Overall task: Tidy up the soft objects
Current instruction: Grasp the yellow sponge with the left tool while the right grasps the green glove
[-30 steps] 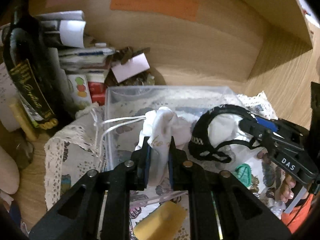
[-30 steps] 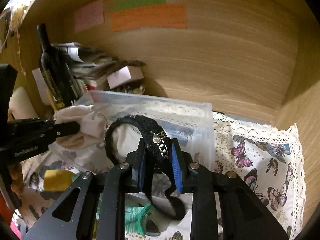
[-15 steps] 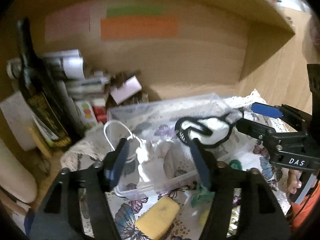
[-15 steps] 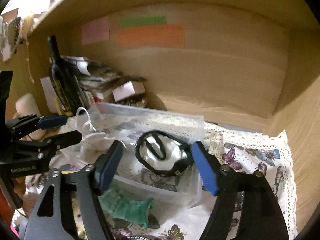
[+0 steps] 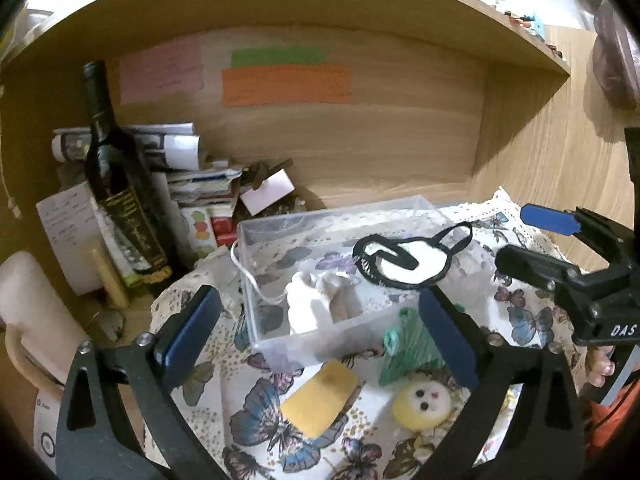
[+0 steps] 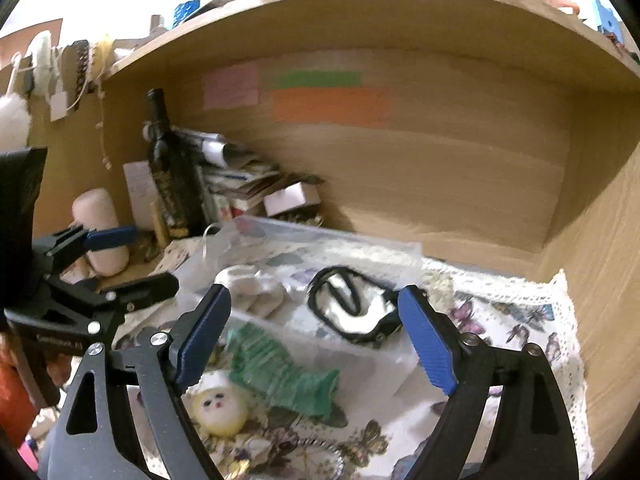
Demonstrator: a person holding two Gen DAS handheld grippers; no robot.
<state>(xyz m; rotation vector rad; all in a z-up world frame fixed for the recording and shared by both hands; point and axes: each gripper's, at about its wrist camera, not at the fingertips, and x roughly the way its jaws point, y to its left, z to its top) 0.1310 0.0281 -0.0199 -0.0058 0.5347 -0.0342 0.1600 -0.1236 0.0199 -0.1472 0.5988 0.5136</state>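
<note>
- The clear plastic bin (image 5: pixel 320 336) sits mid-frame in the left wrist view, on a butterfly-print cloth (image 5: pixel 264 408) with a lace edge.
- Inside it: a white drawstring pouch (image 5: pixel 310 304) toward the left, its cord looped over the bin's left wall, and a white mask with black trim and straps (image 5: pixel 404 260) toward the back right.
- In front of the bin, out on the cloth: a green crocheted piece (image 5: pixel 408 350) right against the front wall, a yellow sponge (image 5: pixel 320 392) lower centre, and a little yellow-and-white doll head with dot eyes (image 5: pixel 422 400) just beside it to the right.
- Left gripper (image 5: pixel 320 344): spread wide, holding nothing, blue pads either side of the bin's front.
- Right gripper (image 6: pixel 316 340): also spread wide and empty, with the mask (image 6: pixel 352 304) and green piece (image 6: pixel 280 368) showing between its fingers. From the left view its body at the right edge reads "DAS".
- Upper left of the frame: a dark wine bottle (image 5: pixel 120 188) with a gold-lettered label, too blurry to read, leaning against a messy pile of papers and small boxes (image 5: pixel 200 188).
- On the wooden back wall: a pink note (image 5: pixel 160 70), a green strip (image 5: pixel 278 56) and an orange note (image 5: pixel 286 86). There's faint scribble on them, but it's unreadable.
- Far left: a cream-coloured roll (image 5: pixel 36 308).
</note>
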